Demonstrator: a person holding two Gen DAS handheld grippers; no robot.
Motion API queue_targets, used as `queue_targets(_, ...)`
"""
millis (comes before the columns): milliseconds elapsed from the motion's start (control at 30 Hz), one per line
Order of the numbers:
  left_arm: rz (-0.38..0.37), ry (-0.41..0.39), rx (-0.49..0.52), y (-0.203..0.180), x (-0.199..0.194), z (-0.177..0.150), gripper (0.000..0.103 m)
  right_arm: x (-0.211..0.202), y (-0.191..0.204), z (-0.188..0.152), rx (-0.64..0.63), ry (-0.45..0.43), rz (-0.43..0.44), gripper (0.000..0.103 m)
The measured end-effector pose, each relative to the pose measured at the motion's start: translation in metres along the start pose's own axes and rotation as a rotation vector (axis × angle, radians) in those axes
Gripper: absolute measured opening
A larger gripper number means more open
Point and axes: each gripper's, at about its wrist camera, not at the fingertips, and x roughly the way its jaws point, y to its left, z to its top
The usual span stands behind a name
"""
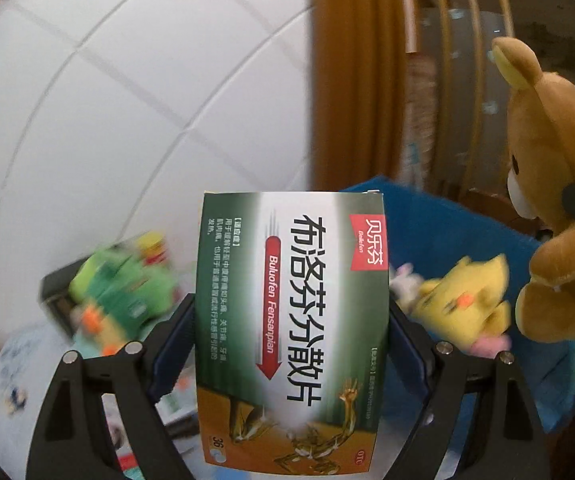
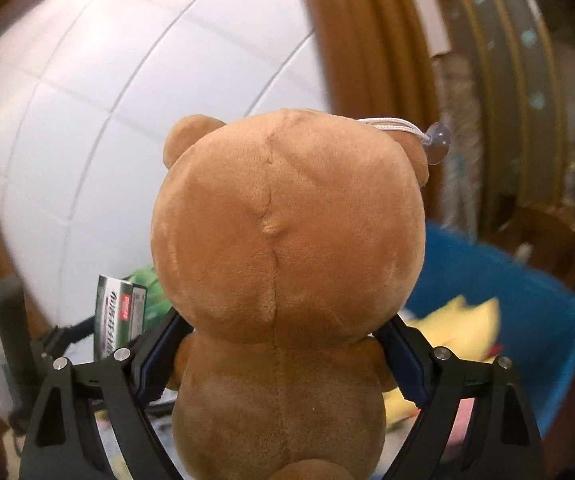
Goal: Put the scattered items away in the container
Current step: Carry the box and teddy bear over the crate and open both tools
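My left gripper (image 1: 291,320) is shut on a green and white medicine box (image 1: 291,332), held upright in the air between its blue pads. My right gripper (image 2: 283,344) is shut on a brown teddy bear (image 2: 287,240), seen from behind, with a cord and suction cup at its ear. The same teddy bear (image 1: 555,200) hangs at the right edge of the left wrist view. The blue container (image 1: 455,232) lies below and to the right, with a yellow plush toy (image 1: 467,300) inside it. In the right wrist view the blue container (image 2: 527,300) sits at lower right.
A green plush toy (image 1: 115,284) and small packets lie blurred at lower left on a patterned cloth (image 1: 15,380). Behind stand a white tiled wall (image 1: 127,100), a wooden frame (image 1: 351,72) and a wooden railing (image 1: 467,20). The medicine box (image 2: 119,316) shows left of the bear.
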Motion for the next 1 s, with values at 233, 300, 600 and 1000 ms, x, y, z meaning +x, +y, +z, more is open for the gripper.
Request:
queue_targets(233,-0.096,0.092,0.023,-0.085,0.054,0.065,0.087,-0.004,-0.088,0.05,-0.017,0.031,-0.136,0.09)
queue_targets(300,-0.099,0.126,0.041,-0.104,0.072,0.077,0.087,-0.001,-0.107,0.059,-0.013,0.052,-0.153,0.09)
queue_targets(600,-0.056,0.259,0.052,-0.148,0.137,0.097,0.087,0.043,-0.166,0.068,-0.014,0.188,-0.163,0.09)
queue_targets(1000,0.007,0.309,0.052,-0.145,0.157,0.08,0.1,0.109,-0.163,0.071,-0.085,0.289,-0.182,0.101)
